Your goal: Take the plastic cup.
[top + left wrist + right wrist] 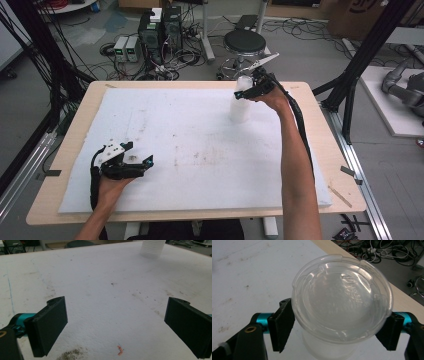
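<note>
My right gripper (337, 326) clamps the clear lid (342, 297) atop the cup stack (239, 102) at the far right, left gripper (117, 327) wide open and empty; an uneven squeeze could pop it sideways.

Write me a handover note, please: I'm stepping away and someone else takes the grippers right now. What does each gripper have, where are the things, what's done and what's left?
Right gripper: at the far right of the white foam mat, its jaws on either side of the rim of the top clear plastic lid on a stack of lids. The pads look to be touching the rim; a firm grip is not certain.
Left gripper: open, empty, resting low over the mat's near left part.
Done: right gripper brought to the top lid.
Left: probably finish the grip and lift the lid off the stack.
</note>
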A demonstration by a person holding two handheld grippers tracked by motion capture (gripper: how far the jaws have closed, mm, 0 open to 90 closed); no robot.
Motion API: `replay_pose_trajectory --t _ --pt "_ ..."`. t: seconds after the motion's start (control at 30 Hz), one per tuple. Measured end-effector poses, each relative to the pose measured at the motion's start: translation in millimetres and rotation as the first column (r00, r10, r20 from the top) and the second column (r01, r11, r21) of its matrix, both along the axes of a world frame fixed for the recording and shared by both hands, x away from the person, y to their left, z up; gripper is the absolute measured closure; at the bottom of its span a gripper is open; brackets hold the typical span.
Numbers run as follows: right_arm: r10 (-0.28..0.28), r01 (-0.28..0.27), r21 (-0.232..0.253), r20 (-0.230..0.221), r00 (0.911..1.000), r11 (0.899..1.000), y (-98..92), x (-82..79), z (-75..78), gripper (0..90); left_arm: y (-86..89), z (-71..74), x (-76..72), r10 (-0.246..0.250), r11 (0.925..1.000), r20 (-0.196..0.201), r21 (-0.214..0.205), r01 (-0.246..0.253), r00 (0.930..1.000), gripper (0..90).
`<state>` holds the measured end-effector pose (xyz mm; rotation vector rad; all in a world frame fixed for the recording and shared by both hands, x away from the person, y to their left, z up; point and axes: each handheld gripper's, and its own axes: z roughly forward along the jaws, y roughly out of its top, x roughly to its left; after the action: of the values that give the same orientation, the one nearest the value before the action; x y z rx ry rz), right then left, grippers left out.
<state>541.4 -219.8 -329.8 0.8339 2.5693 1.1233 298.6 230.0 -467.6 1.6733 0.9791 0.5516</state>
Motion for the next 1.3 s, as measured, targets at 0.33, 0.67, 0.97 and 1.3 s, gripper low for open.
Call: replay_pose_trajectory --t 0.33,0.67,0.97,1.3 --pt "-0.002 0.002 -0.009 0.003 1.0 1.0 -0.4 -0.3 -0.2 32.5 -0.3 0.0 0.1 -0.001 1.0 0.001 0.004 0.001 1.0 4.6" --pt "-0.02 0.02 0.005 0.007 0.9998 1.0 0.1 -0.1 -0.2 33.1 -0.4 0.1 0.0 -0.001 1.0 0.001 0.004 0.001 1.0 4.6" --pt "-0.034 0.034 0.007 0.009 0.9994 0.999 0.1 -0.8 0.4 34.0 -0.5 0.1 -0.1 -0.003 1.0 0.003 0.007 0.003 1.0 4.6" --pt "-0.034 0.034 -0.001 0.031 0.9989 0.999 0.4 -3.6 5.1 34.5 -0.7 0.2 0.0 -0.003 0.9999 0.003 0.012 0.003 1.0 4.6"
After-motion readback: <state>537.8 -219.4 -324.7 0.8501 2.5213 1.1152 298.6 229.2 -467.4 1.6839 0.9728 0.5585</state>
